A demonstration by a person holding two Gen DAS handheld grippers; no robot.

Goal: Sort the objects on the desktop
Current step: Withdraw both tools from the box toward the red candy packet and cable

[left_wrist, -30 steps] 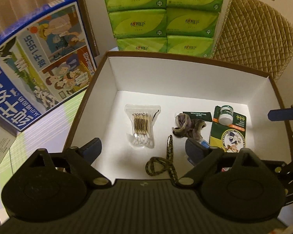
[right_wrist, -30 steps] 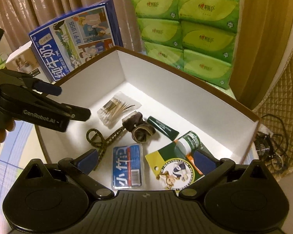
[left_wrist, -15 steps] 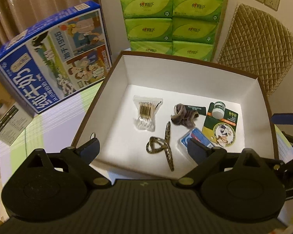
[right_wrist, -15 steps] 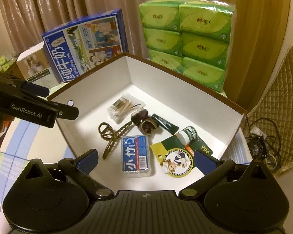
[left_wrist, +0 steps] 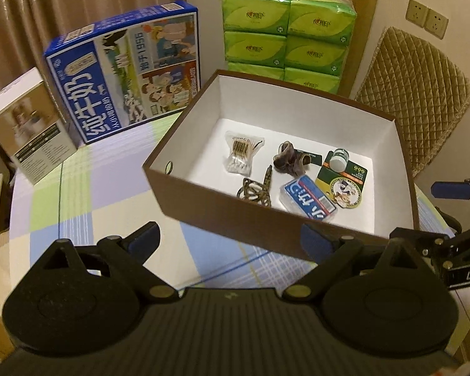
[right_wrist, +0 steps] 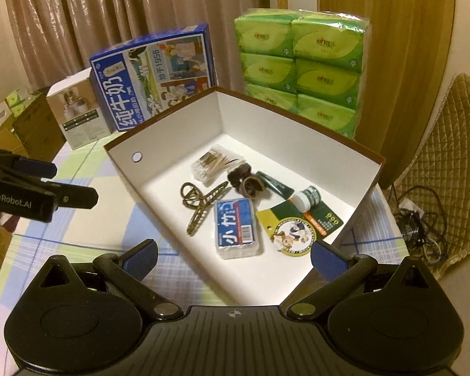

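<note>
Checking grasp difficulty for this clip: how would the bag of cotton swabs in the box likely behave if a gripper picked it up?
The bag of cotton swabs is probably very light, being a small packet of thin sticks. Its clear, glossy film may crinkle and slip, so a pinch could catch only wrapper. It lies flat on the floor of the box, so it is unlikely to roll.

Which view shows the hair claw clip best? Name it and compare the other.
The right wrist view: the hair claw clip lies whole on the box floor, loops and toothed arm both clear. In the left wrist view the clip sits against the near wall, which hides its lower edge, and it looks smaller and foreshortened.
</note>
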